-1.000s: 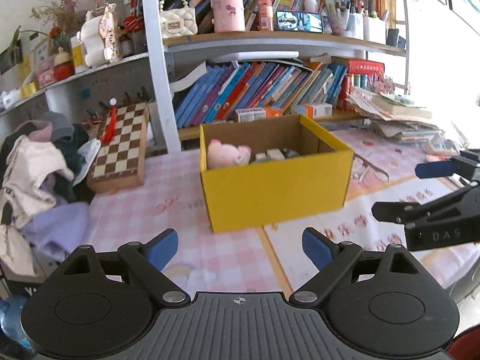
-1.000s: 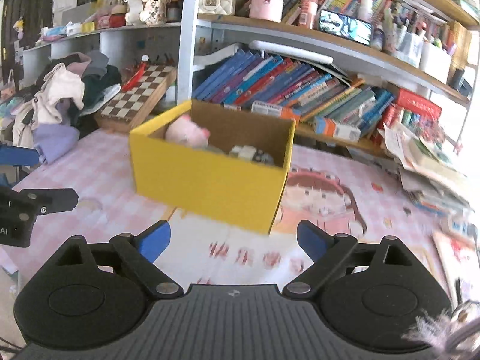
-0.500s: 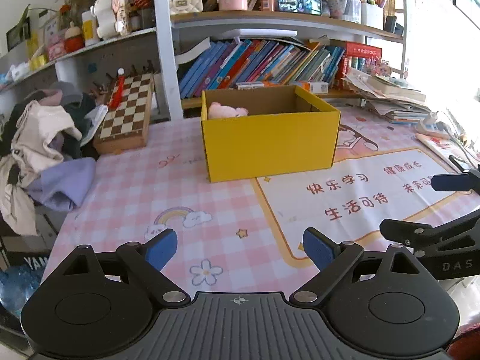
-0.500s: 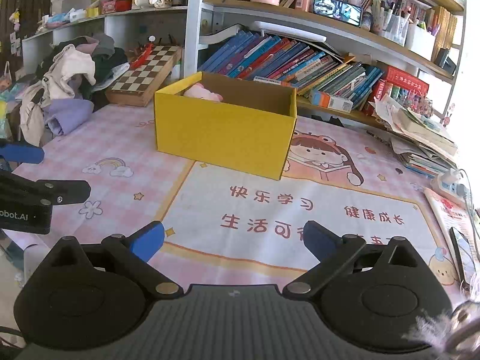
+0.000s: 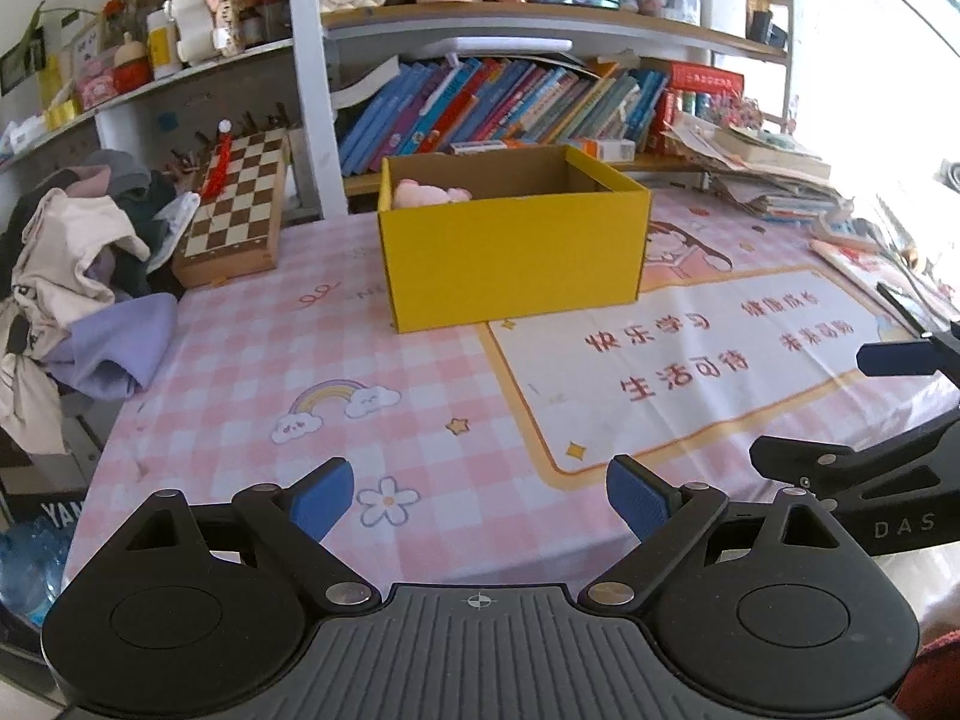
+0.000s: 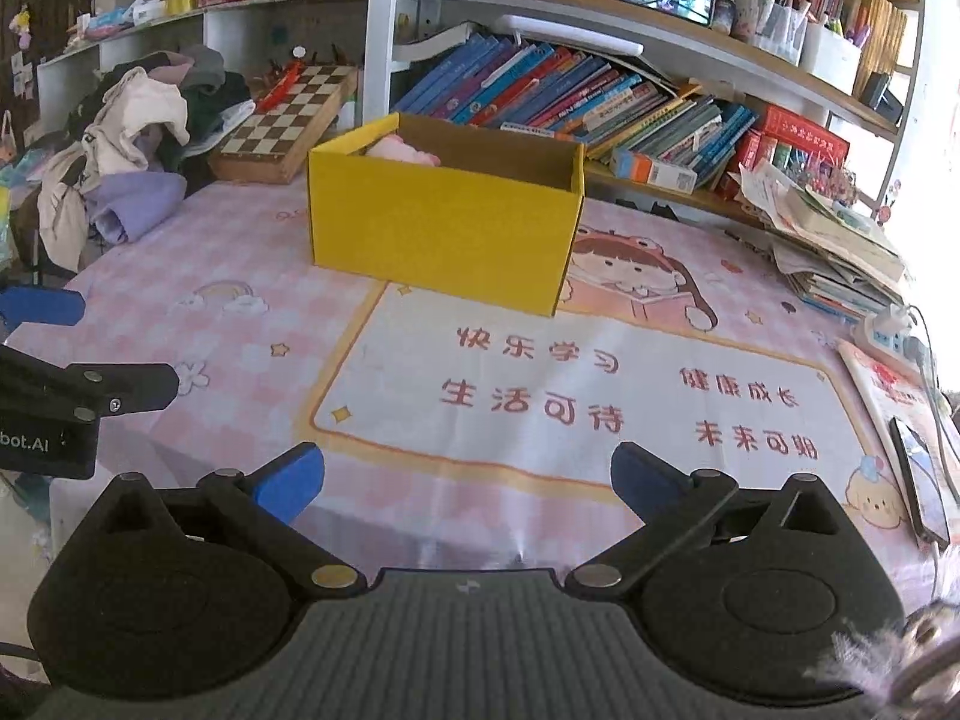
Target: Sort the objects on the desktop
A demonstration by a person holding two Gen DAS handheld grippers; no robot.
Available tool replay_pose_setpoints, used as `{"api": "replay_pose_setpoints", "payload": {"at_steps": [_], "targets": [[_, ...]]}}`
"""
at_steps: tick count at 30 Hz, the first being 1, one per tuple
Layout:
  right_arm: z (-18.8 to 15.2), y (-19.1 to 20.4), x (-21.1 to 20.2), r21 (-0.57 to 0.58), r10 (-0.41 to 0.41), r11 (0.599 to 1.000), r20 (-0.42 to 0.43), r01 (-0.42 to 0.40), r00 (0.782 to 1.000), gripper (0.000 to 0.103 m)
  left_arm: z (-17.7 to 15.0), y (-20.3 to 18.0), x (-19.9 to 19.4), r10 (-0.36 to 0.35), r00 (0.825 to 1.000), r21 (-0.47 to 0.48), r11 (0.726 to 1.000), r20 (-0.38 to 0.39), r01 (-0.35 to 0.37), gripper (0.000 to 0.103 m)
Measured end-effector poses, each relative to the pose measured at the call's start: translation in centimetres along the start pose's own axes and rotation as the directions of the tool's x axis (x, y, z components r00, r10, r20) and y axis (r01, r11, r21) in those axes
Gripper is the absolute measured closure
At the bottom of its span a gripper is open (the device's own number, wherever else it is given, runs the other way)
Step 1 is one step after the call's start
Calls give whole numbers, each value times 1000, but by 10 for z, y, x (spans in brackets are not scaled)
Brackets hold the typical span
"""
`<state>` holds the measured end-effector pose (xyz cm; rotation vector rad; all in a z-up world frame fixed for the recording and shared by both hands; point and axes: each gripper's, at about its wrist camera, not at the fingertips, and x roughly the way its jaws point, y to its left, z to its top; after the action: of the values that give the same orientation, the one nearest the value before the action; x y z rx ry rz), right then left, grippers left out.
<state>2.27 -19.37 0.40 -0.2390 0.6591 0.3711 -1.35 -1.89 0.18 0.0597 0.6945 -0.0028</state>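
A yellow cardboard box (image 5: 516, 255) stands on the pink checked tablecloth (image 5: 252, 360), also seen in the right wrist view (image 6: 441, 234). A pink plush toy (image 5: 423, 193) lies in its back left corner and shows in the right wrist view (image 6: 401, 150). My left gripper (image 5: 477, 498) is open and empty near the table's front edge. My right gripper (image 6: 465, 480) is open and empty, also near the front edge, over the white printed mat (image 6: 576, 396). Each gripper shows at the side of the other's view.
A chessboard (image 5: 237, 204) leans at the back left beside a pile of clothes (image 5: 78, 276). Shelves of books (image 5: 498, 102) rise behind the box. Stacked papers and books (image 6: 834, 246) sit at the right, with a power strip (image 6: 894, 336) and a phone (image 6: 918, 480).
Both grippers have pulled back from the yellow box toward the table's front edge. The box now looks smaller and farther away. Both stay open and empty.
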Motion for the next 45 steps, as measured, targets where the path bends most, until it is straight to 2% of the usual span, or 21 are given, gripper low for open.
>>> {"api": "replay_pose_setpoints", "payload": {"at_steps": [3,5,9,24,45], "targets": [[-4,0,-2,3,-1,1000,-12,1,1000,0,-3,-4,-1,-1,1000,11,1000,-11,1,9],[-6,0,-3,5,-1,1000,-21,2,1000,0,-5,-6,-3,-1,1000,15,1000,-14,1,2],[-10,0,-5,7,-3,1000,-27,3,1000,0,-7,-9,-5,-4,1000,17,1000,-16,5,1],[-16,2,-7,6,18,1000,-50,-17,999,0,-14,-13,-4,-38,997,6,999,-62,38,0],[-16,-3,-9,14,24,1000,-47,-23,999,0,-14,-15,-4,-22,997,2,1000,-78,22,0]]}}
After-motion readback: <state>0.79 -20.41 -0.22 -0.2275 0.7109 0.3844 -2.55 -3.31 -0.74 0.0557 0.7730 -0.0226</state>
